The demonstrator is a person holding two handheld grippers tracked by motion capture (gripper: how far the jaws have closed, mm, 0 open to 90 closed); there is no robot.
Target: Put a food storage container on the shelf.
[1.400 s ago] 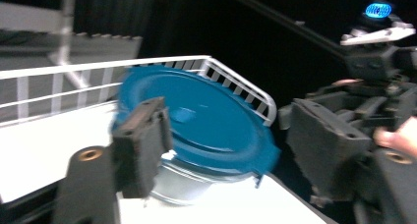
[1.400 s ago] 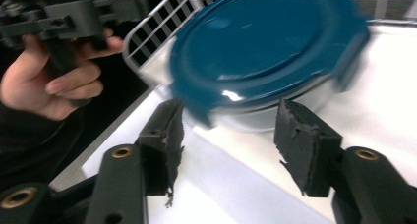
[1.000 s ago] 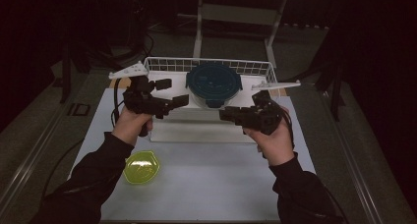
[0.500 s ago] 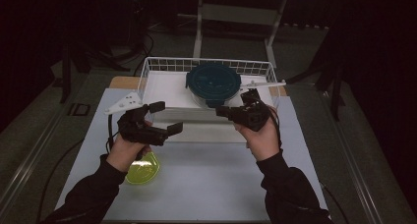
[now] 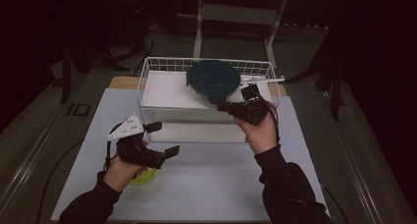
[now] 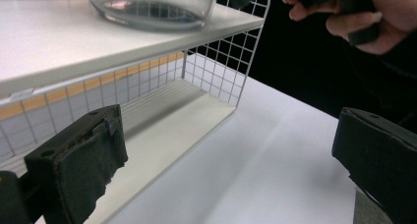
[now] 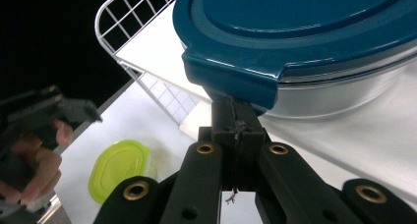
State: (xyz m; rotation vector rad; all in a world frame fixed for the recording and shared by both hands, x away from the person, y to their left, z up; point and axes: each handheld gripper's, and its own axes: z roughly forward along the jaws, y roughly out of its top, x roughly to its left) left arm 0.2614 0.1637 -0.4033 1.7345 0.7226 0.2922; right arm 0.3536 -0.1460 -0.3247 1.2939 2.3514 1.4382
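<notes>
On the white table (image 5: 206, 184) in a dark room, left gripper (image 5: 164, 139) gapes empty; right gripper (image 5: 222, 106) is closed.

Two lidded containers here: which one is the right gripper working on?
The round glass one with the dark blue lid on the wire rack; the right gripper meets its lid tab. The yellow-green one lies on the table.

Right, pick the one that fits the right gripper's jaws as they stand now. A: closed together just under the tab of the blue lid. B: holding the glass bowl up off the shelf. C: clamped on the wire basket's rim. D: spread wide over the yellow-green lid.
A: in the right gripper view the right gripper has its jaws pressed together, empty, just below the tab of the blue lid.
</notes>
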